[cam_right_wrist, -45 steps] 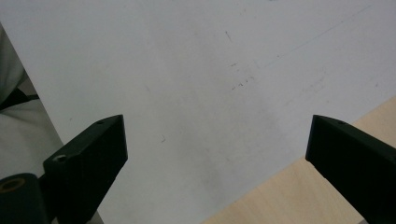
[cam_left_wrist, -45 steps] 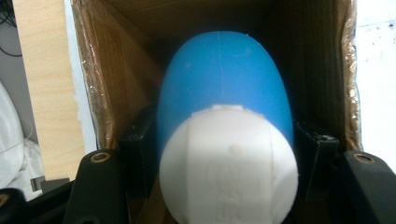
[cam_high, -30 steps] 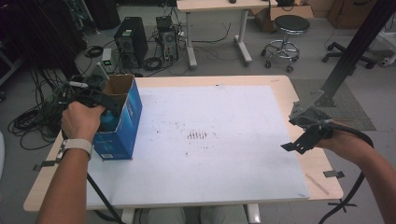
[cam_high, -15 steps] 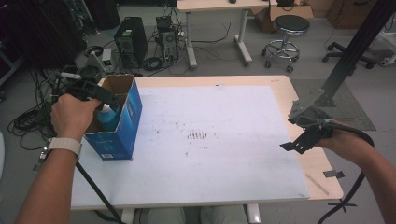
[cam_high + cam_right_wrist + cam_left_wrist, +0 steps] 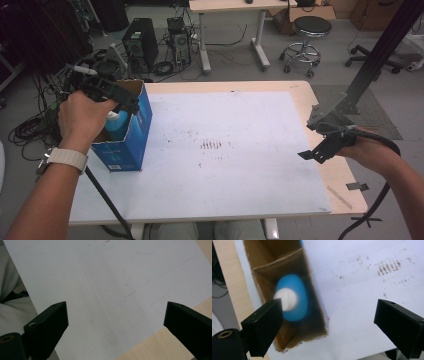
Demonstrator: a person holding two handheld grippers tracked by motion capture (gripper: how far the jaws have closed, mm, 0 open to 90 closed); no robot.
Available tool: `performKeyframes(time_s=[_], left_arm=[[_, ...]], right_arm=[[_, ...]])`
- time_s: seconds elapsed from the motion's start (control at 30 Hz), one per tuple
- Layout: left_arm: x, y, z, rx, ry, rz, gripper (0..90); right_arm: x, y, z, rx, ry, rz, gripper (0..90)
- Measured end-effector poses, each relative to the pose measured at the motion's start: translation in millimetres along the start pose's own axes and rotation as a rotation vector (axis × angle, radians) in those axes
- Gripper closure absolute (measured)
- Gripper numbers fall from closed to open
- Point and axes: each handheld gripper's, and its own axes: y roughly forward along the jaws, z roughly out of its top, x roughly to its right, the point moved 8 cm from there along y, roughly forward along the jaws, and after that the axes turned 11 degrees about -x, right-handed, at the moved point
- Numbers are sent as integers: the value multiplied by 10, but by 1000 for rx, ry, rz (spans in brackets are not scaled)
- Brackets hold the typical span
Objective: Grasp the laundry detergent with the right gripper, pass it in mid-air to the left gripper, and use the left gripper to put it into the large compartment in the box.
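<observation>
1 blue box (image 5: 131, 131), 1 blue bottle (image 5: 292, 300), 2 claws.

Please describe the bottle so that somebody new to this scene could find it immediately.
Look at the blue cardboard box standing open at the table's left edge. Inside stands the bottle, below the open left gripper. It is light blue with a white cap.

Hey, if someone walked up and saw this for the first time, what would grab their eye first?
Probably the blue box standing open at the left edge of the white table, with a blue bottle with a white cap down inside it. The left claw hangs just above the box, jaws wide with nothing between them. At the right edge the right claw is open over bare tabletop.
</observation>
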Motion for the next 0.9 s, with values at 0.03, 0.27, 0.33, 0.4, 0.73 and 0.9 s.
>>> performKeyframes(time_s=[0.03,0.27,0.33,0.4,0.73,0.9], left_arm=[[40,-28,1,0,14,0,92],[243,-109,24,7,85,2,81],[296,-114,27,4,105,0,80],[350,-118,26,2,129,-3,79],[645,-142,34,-1,239,-3,75],[831,-159,50,1,305,-1,76]], right_arm=[[-1,-3,1,0,0,-1,53],[-26,-44,42,5,-4,0,53],[-32,-50,52,3,-5,0,53],[-38,-54,59,0,-6,1,53],[-50,-51,95,-9,-12,6,53],[-57,-46,116,-12,-14,9,53]])
